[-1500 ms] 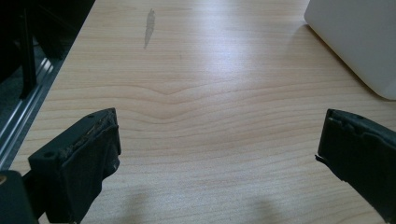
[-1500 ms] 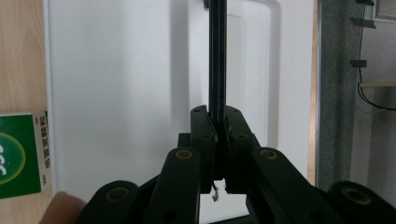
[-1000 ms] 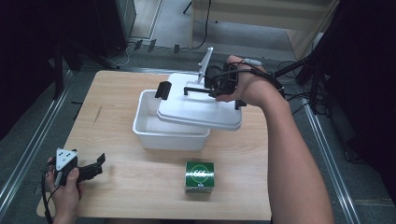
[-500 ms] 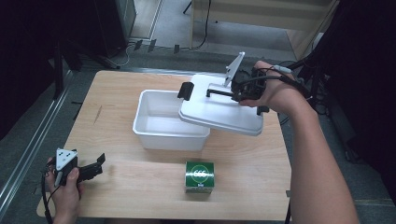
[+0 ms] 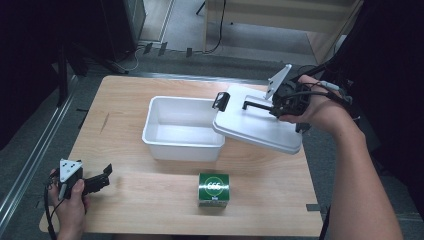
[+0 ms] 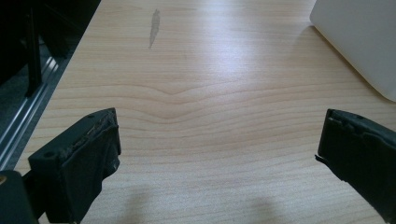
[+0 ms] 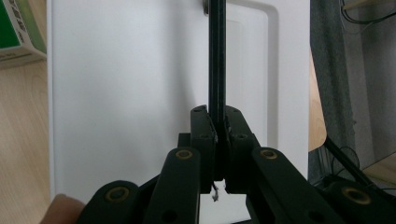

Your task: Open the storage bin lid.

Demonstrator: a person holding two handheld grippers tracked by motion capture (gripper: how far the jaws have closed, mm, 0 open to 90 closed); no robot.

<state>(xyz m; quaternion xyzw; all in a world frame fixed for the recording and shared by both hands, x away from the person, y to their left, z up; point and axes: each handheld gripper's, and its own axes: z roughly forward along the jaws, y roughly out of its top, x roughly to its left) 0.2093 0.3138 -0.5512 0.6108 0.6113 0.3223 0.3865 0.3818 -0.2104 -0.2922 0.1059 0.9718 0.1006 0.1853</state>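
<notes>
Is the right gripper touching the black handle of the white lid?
Touching. In the right gripper view, the right gripper is shut on the thin black handle, with both jaws pressed against it, above the white lid.

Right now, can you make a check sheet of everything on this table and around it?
Surface: wooden table, one dark streak.
Job's things: white lid hangs tilted, partly over the open, empty white tub.
Clutter: green box in front of the tub.
Grippers: right gripper shut on the lid's black handle; left gripper open near the table's front left corner.
Cables: one trails from each gripper; more on the floor behind.
Surroundings: grey floor, metal rail at left, wooden furniture behind.
</notes>
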